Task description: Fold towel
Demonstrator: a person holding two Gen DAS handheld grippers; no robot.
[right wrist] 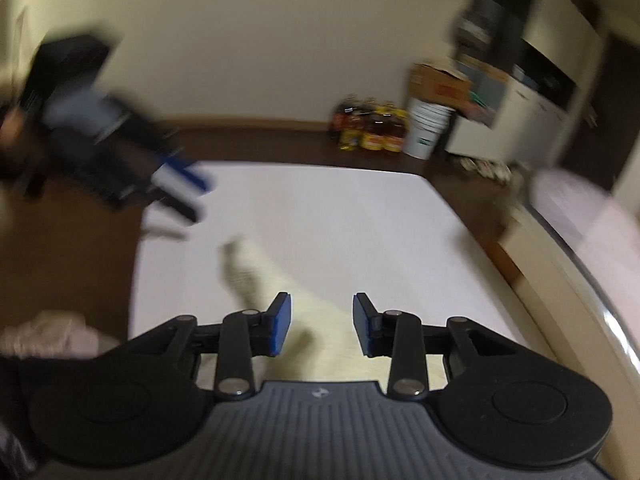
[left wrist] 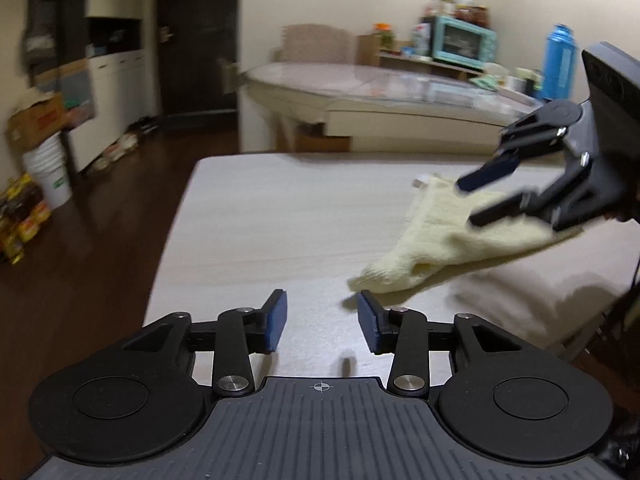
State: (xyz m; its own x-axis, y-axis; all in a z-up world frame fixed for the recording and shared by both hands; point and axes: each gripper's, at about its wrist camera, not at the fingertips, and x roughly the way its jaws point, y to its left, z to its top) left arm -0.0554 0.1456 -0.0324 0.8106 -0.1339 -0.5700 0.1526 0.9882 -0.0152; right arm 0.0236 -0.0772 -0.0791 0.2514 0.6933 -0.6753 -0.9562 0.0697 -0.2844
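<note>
A pale yellow towel [left wrist: 452, 236] lies crumpled on the light table [left wrist: 280, 220], stretching from the middle toward the right. My left gripper [left wrist: 322, 326] is open just above the table, its right pad beside the towel's near corner. The right gripper [left wrist: 474, 200] hovers open over the towel's far part, holding nothing. In the blurred right wrist view, the right gripper [right wrist: 320, 326] stands open above the towel [right wrist: 256, 276], and the left gripper [right wrist: 188, 196] appears smeared at the upper left over the table [right wrist: 360, 220].
Dark wood floor [left wrist: 100, 240] surrounds the table on the left. A second glass-topped table [left wrist: 360, 80] stands behind, with a teal oven [left wrist: 464, 42] and a blue bottle [left wrist: 560, 60]. Bottles [right wrist: 372, 128], a white bucket [right wrist: 426, 128] and boxes sit by the cabinets.
</note>
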